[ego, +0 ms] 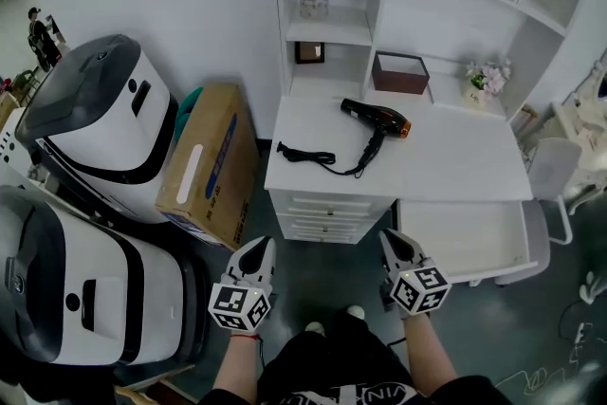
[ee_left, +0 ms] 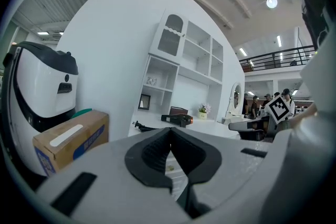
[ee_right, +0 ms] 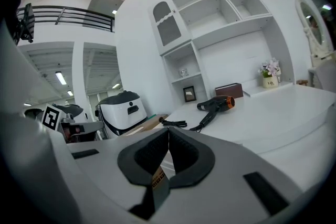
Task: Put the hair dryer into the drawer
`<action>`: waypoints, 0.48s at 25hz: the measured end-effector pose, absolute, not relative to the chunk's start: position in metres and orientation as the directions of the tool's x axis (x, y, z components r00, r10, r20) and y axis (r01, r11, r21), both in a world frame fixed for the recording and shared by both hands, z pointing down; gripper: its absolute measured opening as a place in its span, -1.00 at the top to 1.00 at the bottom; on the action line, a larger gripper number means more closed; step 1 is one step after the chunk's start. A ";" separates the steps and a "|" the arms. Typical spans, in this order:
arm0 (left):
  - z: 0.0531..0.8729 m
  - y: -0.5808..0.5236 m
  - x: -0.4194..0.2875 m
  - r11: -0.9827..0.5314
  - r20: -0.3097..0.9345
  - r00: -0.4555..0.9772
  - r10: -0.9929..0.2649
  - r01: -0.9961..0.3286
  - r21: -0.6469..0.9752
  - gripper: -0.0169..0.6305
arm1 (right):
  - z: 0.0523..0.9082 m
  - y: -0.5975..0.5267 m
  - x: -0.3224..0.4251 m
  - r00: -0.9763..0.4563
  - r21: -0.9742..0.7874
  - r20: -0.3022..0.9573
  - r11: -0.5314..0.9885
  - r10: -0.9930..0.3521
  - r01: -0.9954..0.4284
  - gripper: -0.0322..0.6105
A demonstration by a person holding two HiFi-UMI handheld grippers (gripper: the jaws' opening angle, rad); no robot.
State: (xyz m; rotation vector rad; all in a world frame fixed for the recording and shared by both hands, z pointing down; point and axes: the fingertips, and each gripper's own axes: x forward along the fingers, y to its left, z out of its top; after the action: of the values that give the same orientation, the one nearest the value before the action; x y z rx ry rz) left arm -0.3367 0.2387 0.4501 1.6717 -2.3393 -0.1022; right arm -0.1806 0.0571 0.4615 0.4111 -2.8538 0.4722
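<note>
A black hair dryer (ego: pixel 376 119) with an orange nozzle ring lies on the white desk (ego: pixel 446 161); its black cord (ego: pixel 308 156) trails to the desk's left part. Below the desktop at the right, a wide white drawer (ego: pixel 465 240) stands pulled out with nothing in it. My left gripper (ego: pixel 259 251) and right gripper (ego: pixel 396 247) hover side by side in front of the desk, below its edge, both shut and holding nothing. The hair dryer (ee_right: pixel 216 105) shows ahead in the right gripper view, and the hair dryer (ee_left: pixel 177 120) is smaller and far off in the left gripper view.
A stack of closed drawers (ego: pixel 327 211) sits under the desk's left part. A cardboard box (ego: pixel 204 164) leans left of the desk beside two large white machines (ego: pixel 100 123). On the desk stand a brown box (ego: pixel 399 73), a small flower pot (ego: pixel 484 82) and white shelves (ego: pixel 327 14).
</note>
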 end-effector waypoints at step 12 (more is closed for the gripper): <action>0.456 0.183 -0.392 0.313 0.180 -0.280 -0.943 -0.930 0.193 0.93 | 0.473 -0.018 -0.250 -0.925 -0.292 0.267 0.892 -0.270 -0.345 0.89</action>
State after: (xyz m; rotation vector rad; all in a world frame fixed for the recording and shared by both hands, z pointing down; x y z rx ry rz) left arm -0.3925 0.1826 0.4563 1.7001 -2.3224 -0.0725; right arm -0.2499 -0.0183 0.4725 0.4680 -2.8394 0.4977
